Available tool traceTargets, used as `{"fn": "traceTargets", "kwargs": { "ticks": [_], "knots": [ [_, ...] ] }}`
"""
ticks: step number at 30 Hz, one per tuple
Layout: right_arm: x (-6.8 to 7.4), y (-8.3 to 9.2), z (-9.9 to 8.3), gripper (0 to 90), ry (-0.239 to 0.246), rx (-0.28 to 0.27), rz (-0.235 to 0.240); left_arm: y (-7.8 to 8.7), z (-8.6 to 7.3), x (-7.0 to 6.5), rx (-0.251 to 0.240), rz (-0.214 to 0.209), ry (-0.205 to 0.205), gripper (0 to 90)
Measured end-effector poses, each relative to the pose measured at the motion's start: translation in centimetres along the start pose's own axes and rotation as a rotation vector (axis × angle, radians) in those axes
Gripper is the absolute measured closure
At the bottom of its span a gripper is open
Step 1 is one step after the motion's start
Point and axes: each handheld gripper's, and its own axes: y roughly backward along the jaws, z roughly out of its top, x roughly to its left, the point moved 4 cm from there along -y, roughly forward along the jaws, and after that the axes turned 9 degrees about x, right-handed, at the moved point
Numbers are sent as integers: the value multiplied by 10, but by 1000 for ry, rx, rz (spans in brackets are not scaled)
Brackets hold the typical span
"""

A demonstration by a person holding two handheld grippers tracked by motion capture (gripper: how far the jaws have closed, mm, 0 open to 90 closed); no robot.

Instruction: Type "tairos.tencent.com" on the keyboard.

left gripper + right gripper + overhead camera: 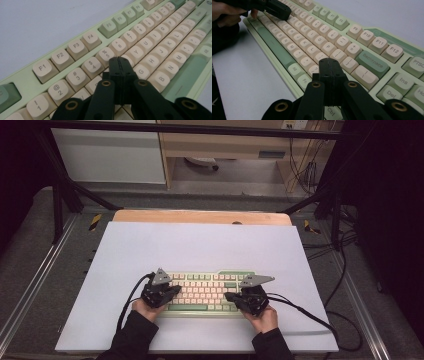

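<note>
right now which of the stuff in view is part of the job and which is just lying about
In the job:
- keyboard, cream and green keys
- left gripper, shut, over the keyboard's left end
- right gripper, shut, over its right end

Just lying about:
- white sheet under the keyboard
- wooden board at the sheet's far edge
- loose cables on the floor
</note>
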Motion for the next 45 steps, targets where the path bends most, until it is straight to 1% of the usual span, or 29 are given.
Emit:
{"fn": "traceTargets", "kwargs": {
  "ticks": [3,5,7,11,17,26,30,32,36,39,43,45],
  "knots": [
    [0,-1,0,900,1,6,0,2,-1,0,-2,0,0,900],
    [0,-1,0,900,-1,6,4,5,-2,0,-16,-4,0,900],
    [1,-2,0,900,0,6,7,8,-3,0,-18,-3,-5,900],
    [1,-2,0,900,-5,6,9,15,-6,0,-29,-10,-2,900],
    [1,-1,1,900,-10,-5,14,28,-11,2,-55,-22,14,900],
    [1,-2,4,900,-24,-12,20,41,-25,7,-67,-21,30,900],
    [2,-6,7,900,-18,-8,27,46,-31,9,-71,-20,36,900],
    [3,-9,8,900,-30,-9,34,47,-32,9,-72,-18,35,900],
    [4,-12,14,900,-21,-4,27,48,-36,11,-66,-18,39,900],
    [6,-15,18,900,-22,-8,32,50,-39,14,-68,-17,49,900],
    [8,-21,22,900,-17,2,35,52,-41,16,-75,-16,58,900],
    [9,-24,27,900,-20,-5,40,53,-40,17,-80,-17,64,900]
  ]
}}
